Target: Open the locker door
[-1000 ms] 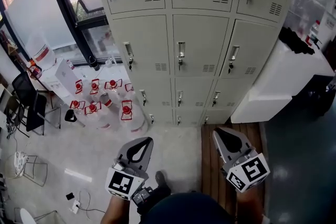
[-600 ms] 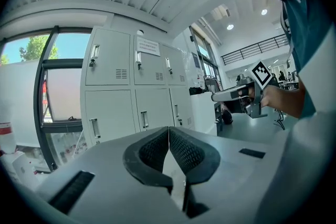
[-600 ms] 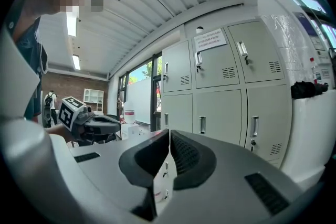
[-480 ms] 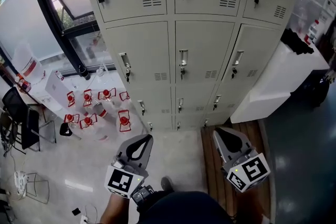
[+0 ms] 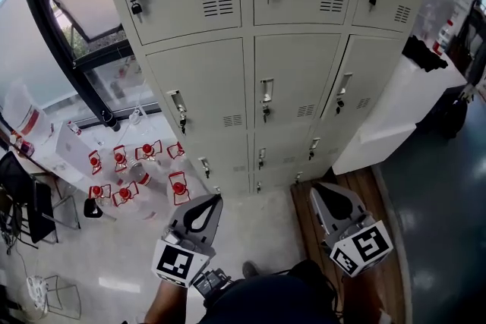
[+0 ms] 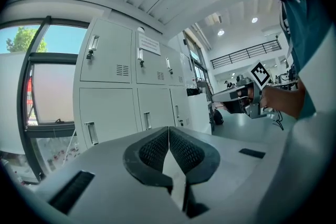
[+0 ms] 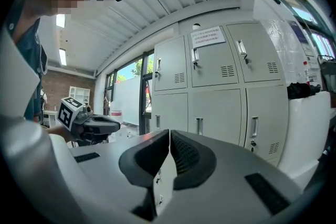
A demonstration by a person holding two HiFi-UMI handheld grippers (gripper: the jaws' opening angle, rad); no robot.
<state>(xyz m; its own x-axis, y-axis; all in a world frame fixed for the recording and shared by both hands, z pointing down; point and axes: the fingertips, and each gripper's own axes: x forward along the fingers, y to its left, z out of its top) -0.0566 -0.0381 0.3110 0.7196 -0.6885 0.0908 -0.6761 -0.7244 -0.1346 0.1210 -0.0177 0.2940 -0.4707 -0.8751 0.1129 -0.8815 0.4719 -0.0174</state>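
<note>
A bank of beige lockers (image 5: 288,80) stands ahead, every door closed, each with a metal handle and a key lock. The middle door (image 5: 292,99) carries a handle (image 5: 266,91). My left gripper (image 5: 203,202) is held low, well short of the lockers, its jaws shut with nothing between them. My right gripper (image 5: 325,193) hangs at the same height to the right, also shut and empty. In the left gripper view the lockers (image 6: 126,92) lie beyond the closed left gripper (image 6: 169,131). The right gripper view shows the lockers (image 7: 220,86) past the closed right gripper (image 7: 170,134).
Several clear jugs with red caps (image 5: 140,167) sit on the floor at the left by a black-framed window (image 5: 68,34). A white cabinet (image 5: 402,102) with a black item on top stands to the right of the lockers. A wooden floor strip (image 5: 304,239) runs below.
The view has moved closer to the lockers and tilted up, so they fill more of the frame. Both grippers keep their places, shut.
</note>
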